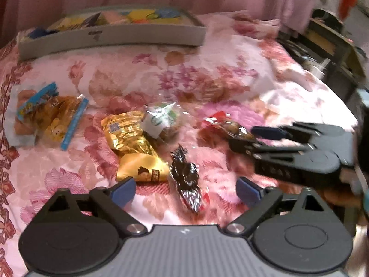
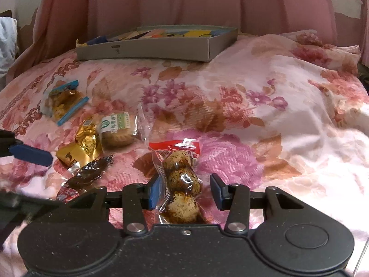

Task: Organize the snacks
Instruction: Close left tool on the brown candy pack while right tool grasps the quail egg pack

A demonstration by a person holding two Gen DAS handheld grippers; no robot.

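Several snacks lie on a flowered pink bedspread (image 1: pixel 207 73). A clear, red-topped packet of speckled eggs (image 2: pixel 181 180) sits between the pads of my right gripper (image 2: pixel 185 191), which is shut on it. The left wrist view shows that gripper (image 1: pixel 242 137) at the egg packet (image 1: pixel 221 124). My left gripper (image 1: pixel 185 192) stands open above a dark foil snack (image 1: pixel 186 175), not touching it. Beside it lie a yellow packet (image 1: pixel 143 168), a gold foil packet (image 1: pixel 124 133), a green-labelled cake (image 1: pixel 161 120) and a blue-edged bag (image 1: pixel 53 117).
A shallow grey box (image 2: pixel 147 48) with several colourful packets in it stands at the far side of the bed. A pink curtain (image 2: pixel 184 2) hangs behind it. Dark furniture (image 1: pixel 334 53) stands past the bed's right edge. One blue pad of my left gripper's fingers (image 2: pixel 30 154) shows at the left.
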